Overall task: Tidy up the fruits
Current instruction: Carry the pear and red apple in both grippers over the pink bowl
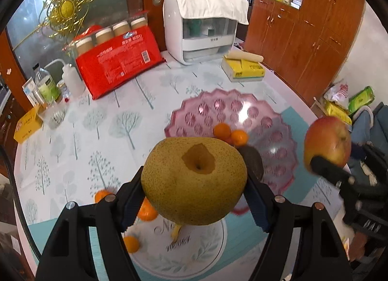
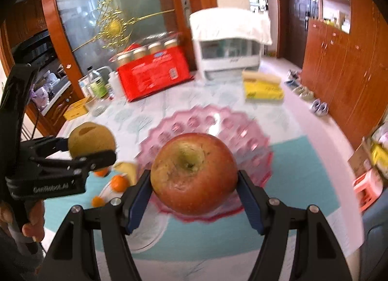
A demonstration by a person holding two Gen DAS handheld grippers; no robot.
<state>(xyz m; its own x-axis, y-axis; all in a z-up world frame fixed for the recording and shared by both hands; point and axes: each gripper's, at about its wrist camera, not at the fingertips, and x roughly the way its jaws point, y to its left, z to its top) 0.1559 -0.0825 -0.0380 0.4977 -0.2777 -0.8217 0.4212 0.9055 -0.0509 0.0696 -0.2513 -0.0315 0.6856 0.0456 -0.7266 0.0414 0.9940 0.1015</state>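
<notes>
Now left gripper (image 1: 194, 181) clamps pear (image 1: 194, 179); right gripper (image 2: 194, 176) clamps apple (image 2: 194, 174); lower both gently into pink dish (image 1: 274, 121), clear of tangerines (image 1: 230, 134)

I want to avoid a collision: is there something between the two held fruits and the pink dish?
Nothing visible blocks the way. The pear in the left gripper and the apple in the right gripper hang above the pink dish. Inside it lie only two small oranges and a dark fruit, leaving free room.

Black tool (image 1: 194, 206) frames, blue pads (image 2: 137, 204), silver screws.
</notes>
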